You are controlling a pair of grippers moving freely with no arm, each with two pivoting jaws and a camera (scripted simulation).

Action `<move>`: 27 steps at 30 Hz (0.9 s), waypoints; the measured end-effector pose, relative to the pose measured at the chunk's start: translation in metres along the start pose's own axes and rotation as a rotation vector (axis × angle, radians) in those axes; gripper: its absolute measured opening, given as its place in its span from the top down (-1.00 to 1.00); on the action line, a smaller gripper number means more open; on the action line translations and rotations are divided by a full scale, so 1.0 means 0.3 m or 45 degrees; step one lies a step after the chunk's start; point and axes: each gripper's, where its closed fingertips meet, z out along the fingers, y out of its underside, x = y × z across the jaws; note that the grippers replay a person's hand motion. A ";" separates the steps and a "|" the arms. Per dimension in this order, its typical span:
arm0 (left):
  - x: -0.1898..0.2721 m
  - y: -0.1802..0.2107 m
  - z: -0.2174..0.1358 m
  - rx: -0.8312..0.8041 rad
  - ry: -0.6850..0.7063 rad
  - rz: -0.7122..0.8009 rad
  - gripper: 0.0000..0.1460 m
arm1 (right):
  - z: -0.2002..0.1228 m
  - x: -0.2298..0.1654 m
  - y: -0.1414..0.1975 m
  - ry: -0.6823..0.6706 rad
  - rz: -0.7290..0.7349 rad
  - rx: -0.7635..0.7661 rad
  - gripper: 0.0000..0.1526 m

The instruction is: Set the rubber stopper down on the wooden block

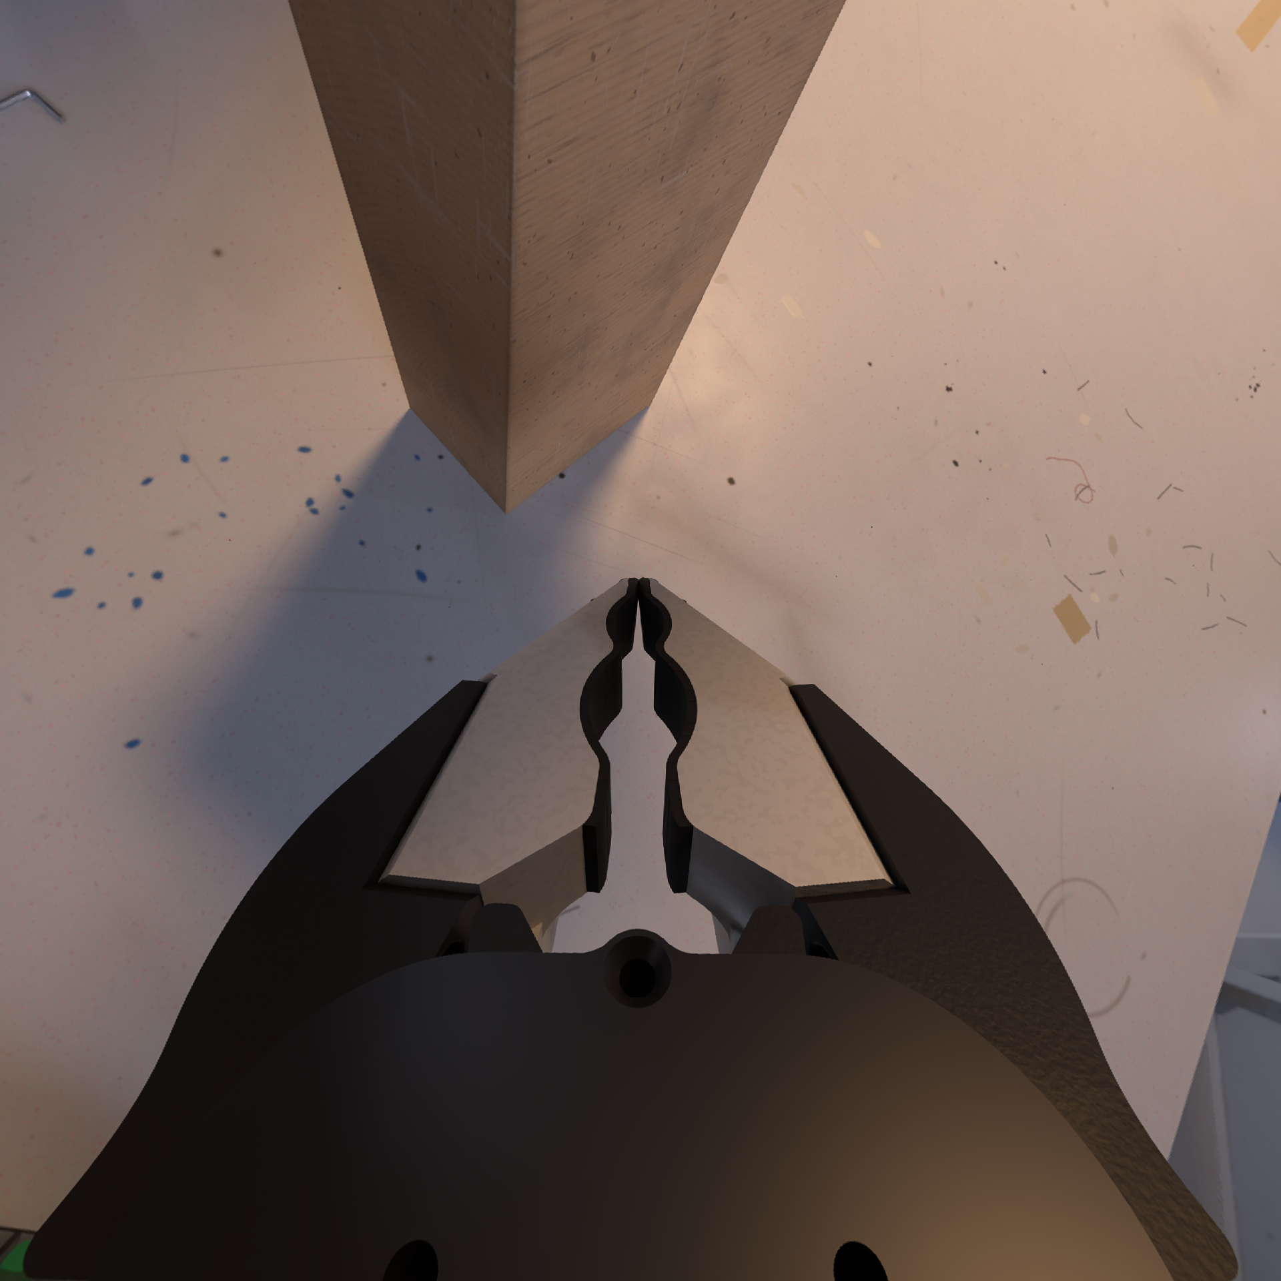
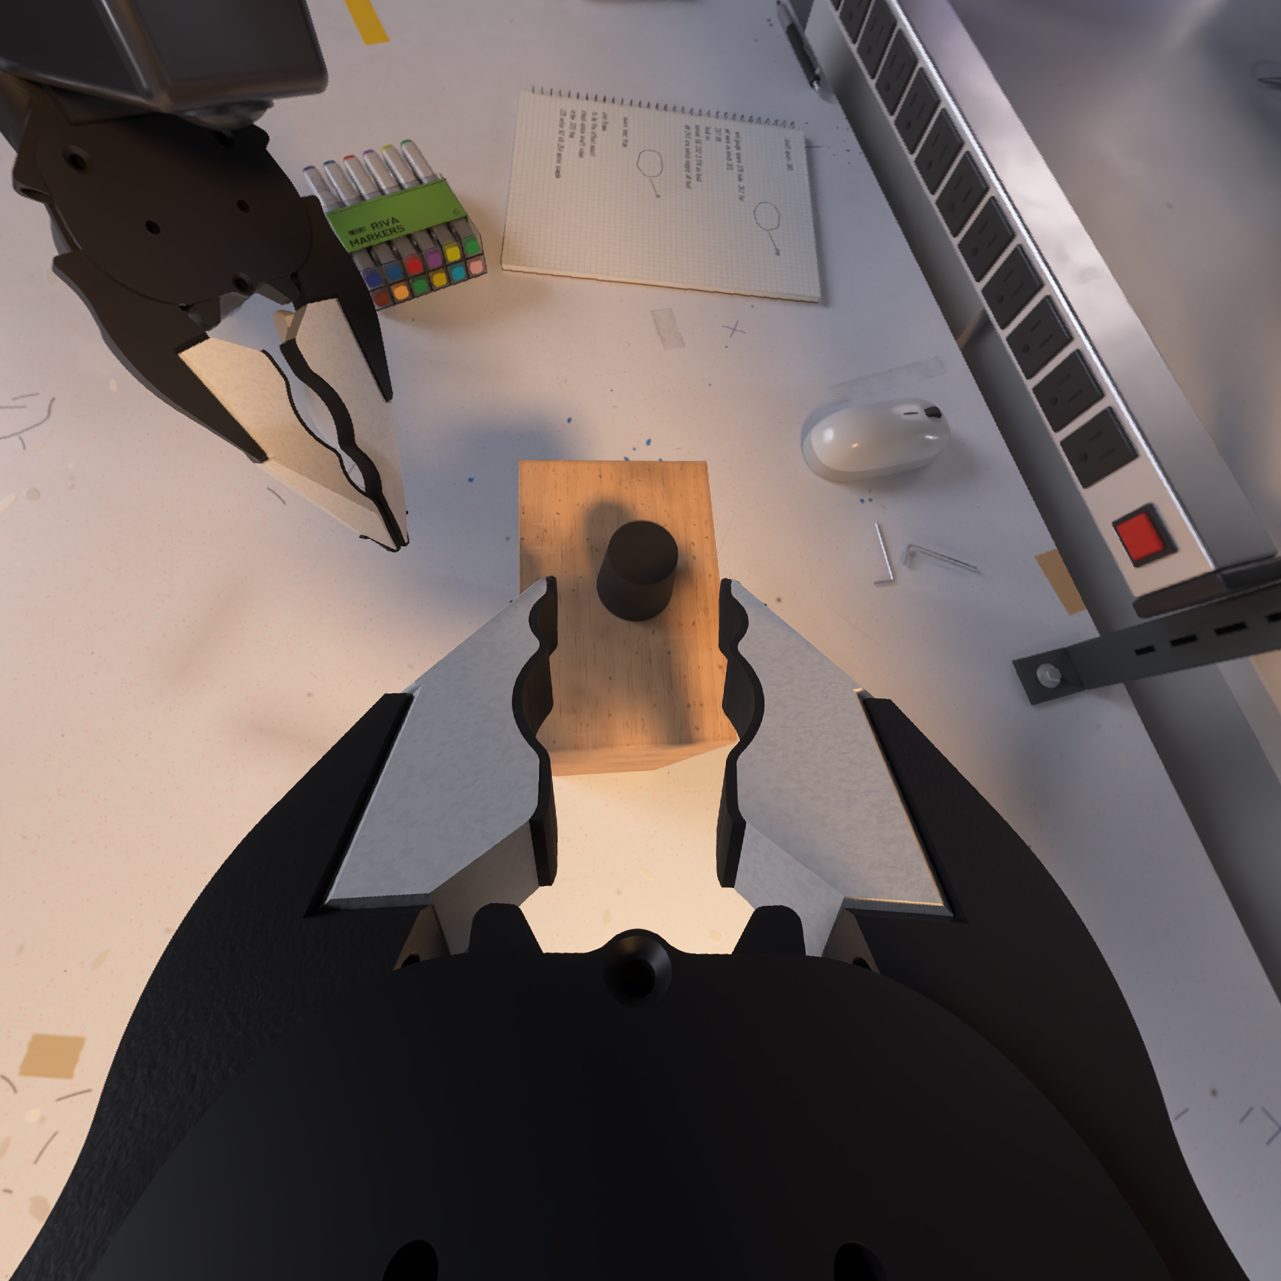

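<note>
A black rubber stopper (image 2: 636, 570) stands upright on the top face of the wooden block (image 2: 624, 686) in the right wrist view. My right gripper (image 2: 638, 589) is open above the block, its fingers either side of the stopper and apart from it. My left gripper (image 1: 639, 582) is shut and empty, tips just above the table near a lower corner of the block (image 1: 547, 229). It also shows in the right wrist view (image 2: 396, 542), left of the block. The stopper is hidden in the left wrist view.
A spiral notepad (image 2: 662, 201) and a green marker set (image 2: 402, 229) lie beyond the block. A white mouse (image 2: 875, 438) sits to its right, with hex keys (image 2: 929, 558) and a long power strip (image 2: 1026, 291) along the right edge. A hex key (image 1: 31, 102) lies far left.
</note>
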 end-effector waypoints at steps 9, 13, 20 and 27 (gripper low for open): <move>0.005 -0.022 0.023 -0.016 0.047 0.052 1.00 | -0.084 0.000 0.080 0.096 0.139 0.043 0.37; 0.007 -0.025 0.034 -0.030 0.068 0.076 1.00 | -0.128 0.016 0.120 0.158 0.215 0.066 0.37; 0.009 -0.048 0.049 -0.037 0.096 0.113 1.00 | -0.204 0.048 0.181 0.269 0.310 0.086 0.38; 0.025 -0.070 0.070 -0.045 0.121 0.149 1.00 | -0.259 0.057 0.225 0.339 0.351 0.095 0.39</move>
